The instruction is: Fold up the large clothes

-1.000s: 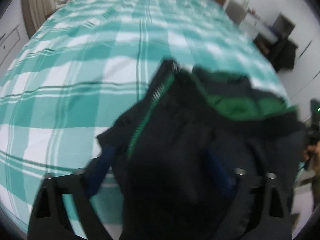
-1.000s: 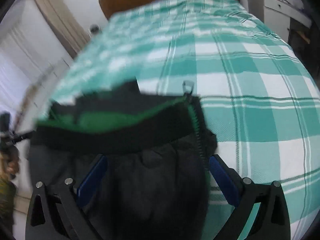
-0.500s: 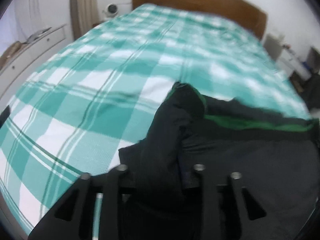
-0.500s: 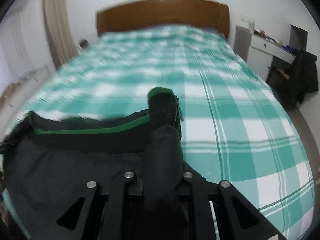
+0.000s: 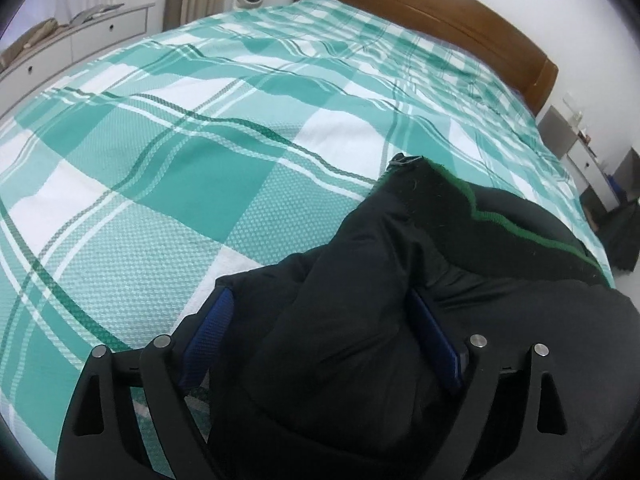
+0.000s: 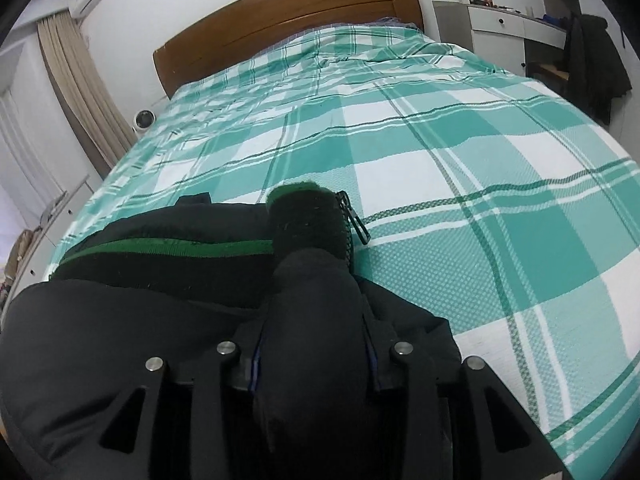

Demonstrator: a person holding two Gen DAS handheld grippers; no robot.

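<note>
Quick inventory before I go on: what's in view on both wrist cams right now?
jacket: one, black with green trim, near end of bed
zipper pull: one, dark, at collar corner
bedspread: one, teal and white plaid, covers bed
headboard: one, brown wood, far end
drawer unit: one, white, left of bed
desk: one, white, right of bed
left gripper: open, blue pads astride jacket
right gripper: shut on jacket
</note>
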